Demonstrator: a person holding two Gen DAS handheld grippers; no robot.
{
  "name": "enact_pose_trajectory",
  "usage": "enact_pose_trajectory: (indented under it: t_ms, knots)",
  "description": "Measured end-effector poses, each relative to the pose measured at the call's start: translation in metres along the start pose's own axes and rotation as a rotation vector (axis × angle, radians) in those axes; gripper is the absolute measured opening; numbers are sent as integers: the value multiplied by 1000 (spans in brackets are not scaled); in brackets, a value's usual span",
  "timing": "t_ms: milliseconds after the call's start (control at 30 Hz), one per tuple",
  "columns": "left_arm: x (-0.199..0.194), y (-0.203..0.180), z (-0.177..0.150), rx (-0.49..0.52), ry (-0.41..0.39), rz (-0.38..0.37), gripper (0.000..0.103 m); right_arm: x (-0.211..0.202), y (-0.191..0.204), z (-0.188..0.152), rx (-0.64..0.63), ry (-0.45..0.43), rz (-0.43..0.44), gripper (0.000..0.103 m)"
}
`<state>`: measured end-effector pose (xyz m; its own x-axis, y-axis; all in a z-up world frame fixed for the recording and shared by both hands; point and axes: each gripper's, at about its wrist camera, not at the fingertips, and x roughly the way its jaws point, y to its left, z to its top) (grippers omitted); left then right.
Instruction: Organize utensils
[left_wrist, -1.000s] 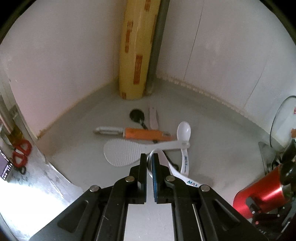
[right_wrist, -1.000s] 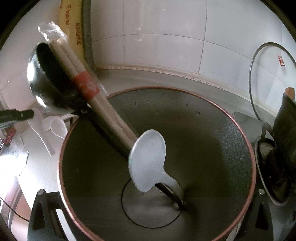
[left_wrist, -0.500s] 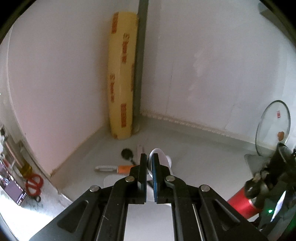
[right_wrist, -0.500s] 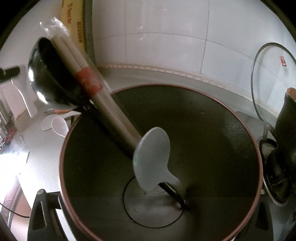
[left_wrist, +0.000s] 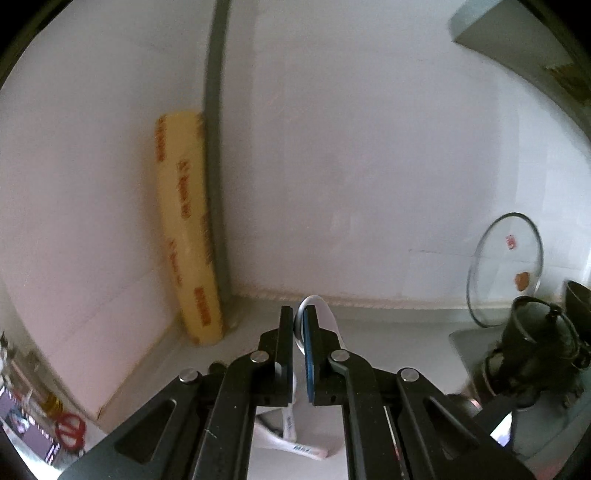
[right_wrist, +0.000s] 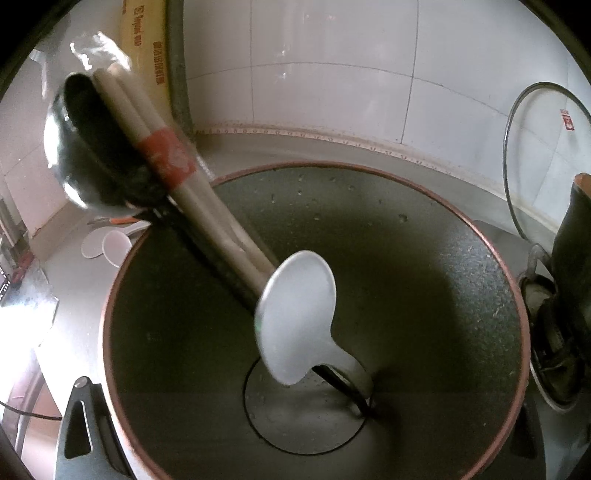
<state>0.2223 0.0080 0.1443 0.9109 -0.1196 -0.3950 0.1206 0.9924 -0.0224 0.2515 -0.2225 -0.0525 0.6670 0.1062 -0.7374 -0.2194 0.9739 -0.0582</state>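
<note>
The left gripper (left_wrist: 300, 328) has its jaws pinched almost closed on a white spoon (left_wrist: 320, 313), held up in the air well clear of the counter (left_wrist: 388, 343), its handle hanging below. The trick, I'd say, is to swing it over the wok (right_wrist: 461, 266), where ladle (right_wrist: 85, 147), chopsticks (right_wrist: 155, 133) and spatula (right_wrist: 295, 317) already lean, and lower it handle first. Right gripper's jaws: hidden behind the wok, cannot tell
</note>
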Motion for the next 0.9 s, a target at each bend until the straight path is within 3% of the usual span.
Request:
enact_pose_trajectory:
  t_ms: [433, 900]
  knots:
    - [16, -71, -7, 146, 45, -120, 5, -5, 0, -2, 5, -1, 4, 103]
    - [34, -108, -31, 232, 159, -222, 5, -4, 2, -2, 0, 5, 3, 103]
